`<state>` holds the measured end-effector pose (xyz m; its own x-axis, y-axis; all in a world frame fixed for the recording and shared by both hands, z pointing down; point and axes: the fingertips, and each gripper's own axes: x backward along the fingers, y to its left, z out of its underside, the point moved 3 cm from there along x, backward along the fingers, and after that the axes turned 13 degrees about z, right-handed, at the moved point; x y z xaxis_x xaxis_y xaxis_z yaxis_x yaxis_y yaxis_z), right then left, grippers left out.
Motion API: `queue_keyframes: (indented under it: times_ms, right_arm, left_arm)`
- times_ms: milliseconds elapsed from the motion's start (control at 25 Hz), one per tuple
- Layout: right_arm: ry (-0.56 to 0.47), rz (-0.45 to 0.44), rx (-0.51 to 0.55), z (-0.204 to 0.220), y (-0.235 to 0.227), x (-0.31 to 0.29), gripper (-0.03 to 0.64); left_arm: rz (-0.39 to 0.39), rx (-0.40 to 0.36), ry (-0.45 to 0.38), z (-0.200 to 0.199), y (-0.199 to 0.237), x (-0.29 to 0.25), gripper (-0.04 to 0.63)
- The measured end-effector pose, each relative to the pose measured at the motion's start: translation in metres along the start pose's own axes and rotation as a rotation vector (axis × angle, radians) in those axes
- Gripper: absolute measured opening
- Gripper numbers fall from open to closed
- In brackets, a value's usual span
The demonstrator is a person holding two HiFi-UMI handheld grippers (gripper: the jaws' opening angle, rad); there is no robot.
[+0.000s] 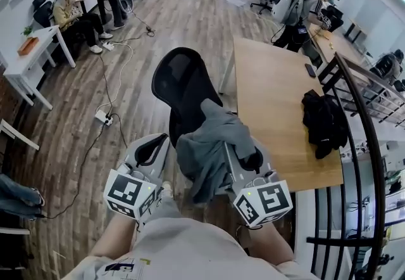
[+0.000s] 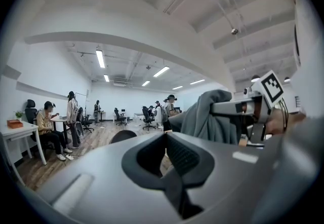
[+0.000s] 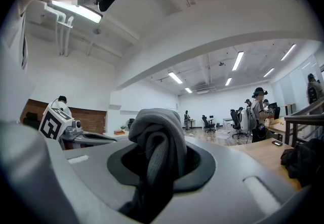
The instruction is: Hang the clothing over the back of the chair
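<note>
A black mesh office chair stands straight ahead of me with its back towards me; its top edge also shows in the left gripper view. A grey garment hangs bunched from my right gripper, just this side of the chair back and to its right. In the right gripper view the jaws are shut on a thick fold of this clothing. My left gripper is held beside it on the left, jaws together with nothing in them. The garment is apart from it.
A wooden table at the right carries a black garment and a phone. A dark railing runs beyond it. A power strip and cables lie on the floor at the left. A white desk and several people stand farther off.
</note>
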<state>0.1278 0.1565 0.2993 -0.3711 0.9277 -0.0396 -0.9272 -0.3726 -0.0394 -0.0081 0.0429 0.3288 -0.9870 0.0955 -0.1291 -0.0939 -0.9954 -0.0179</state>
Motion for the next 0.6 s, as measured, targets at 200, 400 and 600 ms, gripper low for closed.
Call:
queue_keyframes:
  times_ms: [200, 400, 600]
  right_arm:
    - [0.006, 0.077, 0.007, -0.006, 0.0, -0.063, 0.101]
    - [0.017, 0.172, 0.019, -0.008, 0.003, -0.121, 0.103]
    - [0.006, 0.257, 0.029, -0.013, 0.002, -0.168, 0.103]
  left_arm:
    - [0.036, -0.004, -0.003, -0.009, 0.067, -0.024, 0.0]
    - [0.084, -0.006, -0.005, -0.013, 0.136, -0.047, 0.0]
    - [0.152, -0.016, -0.01, -0.014, 0.187, -0.072, 0.0]
